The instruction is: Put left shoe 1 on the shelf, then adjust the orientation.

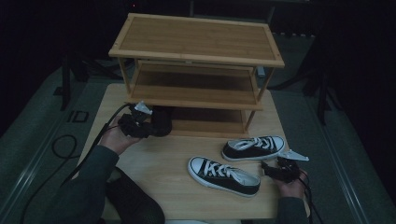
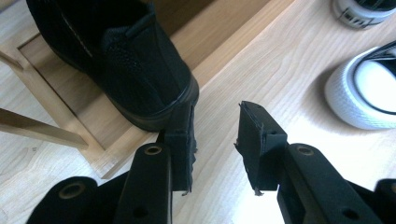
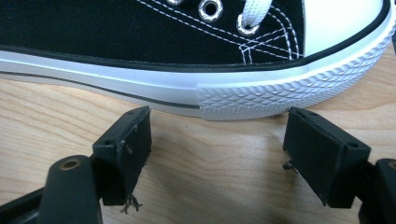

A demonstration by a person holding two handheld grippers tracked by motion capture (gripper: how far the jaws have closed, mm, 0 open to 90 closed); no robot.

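Note:
A black shoe [image 1: 162,120] stands on the bottom shelf of a wooden shoe rack [image 1: 196,58], heel toward me. My left gripper [image 1: 152,128] hovers just in front of that heel, open. In the left gripper view the black shoe [image 2: 126,60] lies ahead of the left jaw, and nothing is between the jaws of the left gripper [image 2: 215,126]. Two black-and-white sneakers [image 1: 224,175] [image 1: 254,148] lie on the table. My right gripper [image 1: 268,169] rests beside them, open. In the right gripper view a sneaker's white toe and sole [image 3: 187,46] lie just beyond the right gripper [image 3: 218,122].
The rack has three wooden shelves and stands at the far half of the light wooden table [image 1: 159,168]. Its bottom shelf edge [image 2: 219,42] runs close to the left jaws. Two white sneaker toes [image 2: 369,93] [image 2: 364,11] lie to the right. Cables trail off the table's edges.

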